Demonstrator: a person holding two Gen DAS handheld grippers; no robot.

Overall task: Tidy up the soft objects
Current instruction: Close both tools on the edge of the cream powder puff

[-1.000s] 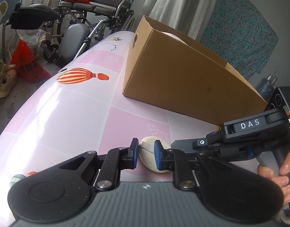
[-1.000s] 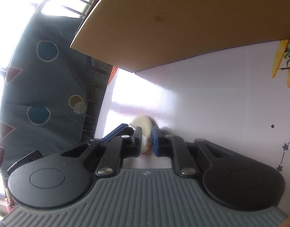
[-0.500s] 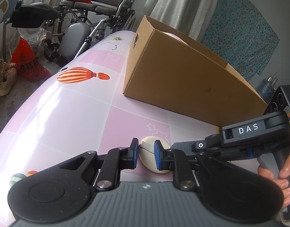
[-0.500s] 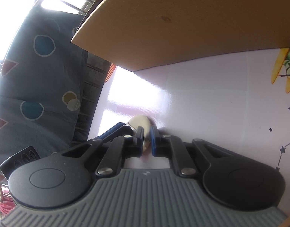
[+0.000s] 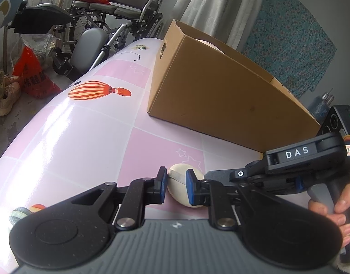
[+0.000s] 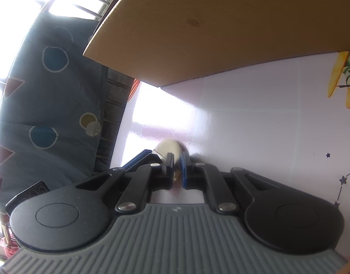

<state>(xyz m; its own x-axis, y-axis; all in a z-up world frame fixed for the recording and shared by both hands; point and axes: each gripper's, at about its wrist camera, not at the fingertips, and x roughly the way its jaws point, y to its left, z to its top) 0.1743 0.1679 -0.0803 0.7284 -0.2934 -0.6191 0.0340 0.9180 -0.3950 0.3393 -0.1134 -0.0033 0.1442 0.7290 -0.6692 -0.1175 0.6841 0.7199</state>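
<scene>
Cream soft ball – on pink table, just before cardboard box. Pinched by left gripper across its middle; right gripper nearly fully closed on same ball's edge from right side – box lies beyond both

My two wrist cameras look down, close over the glossy pink table, sharing the cream egg-shaped squishy and the brown cardboard box.

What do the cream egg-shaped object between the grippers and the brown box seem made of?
Egg-shaped object: probably soft foam or rubber, matte cream, with a seam band; softness itself not visible. Box: corrugated cardboard, matte brown, raw cut edges, a small stain on its side.
</scene>
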